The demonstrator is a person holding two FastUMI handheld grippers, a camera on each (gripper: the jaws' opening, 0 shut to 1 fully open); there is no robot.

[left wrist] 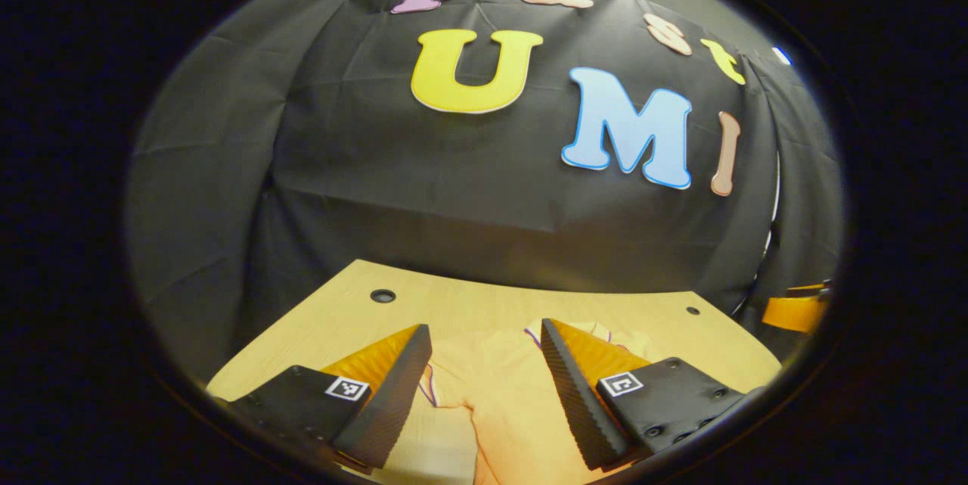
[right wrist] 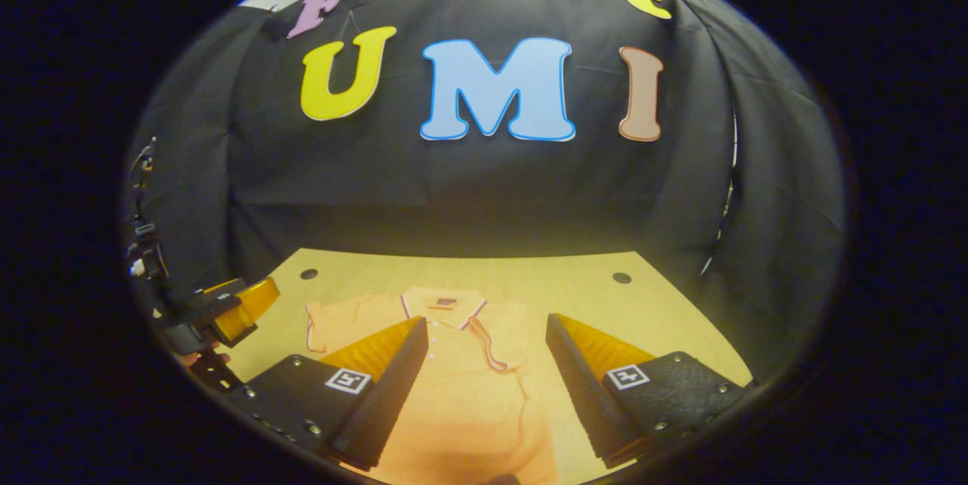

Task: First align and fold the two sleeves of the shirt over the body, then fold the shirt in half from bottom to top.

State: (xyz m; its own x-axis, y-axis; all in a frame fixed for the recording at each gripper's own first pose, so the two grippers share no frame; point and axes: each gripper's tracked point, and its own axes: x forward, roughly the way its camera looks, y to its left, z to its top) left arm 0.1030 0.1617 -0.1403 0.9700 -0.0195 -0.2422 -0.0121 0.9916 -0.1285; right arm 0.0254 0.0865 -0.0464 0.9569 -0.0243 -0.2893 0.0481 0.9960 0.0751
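I hold the left gripper (left wrist: 484, 364) and right gripper (right wrist: 488, 356), jaws apart and clamping nothing, above the orange polo shirt (right wrist: 461, 387) lying collar-away on the wooden table (right wrist: 590, 296), apparently poised to start on its sleeves.

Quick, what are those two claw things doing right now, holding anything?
Left gripper: open, holding nothing, above the polo shirt.
Right gripper: open, holding nothing, above the same shirt.

Pale orange polo shirt (right wrist: 461, 387) lies flat on the table, collar far, right sleeve seemingly folded in
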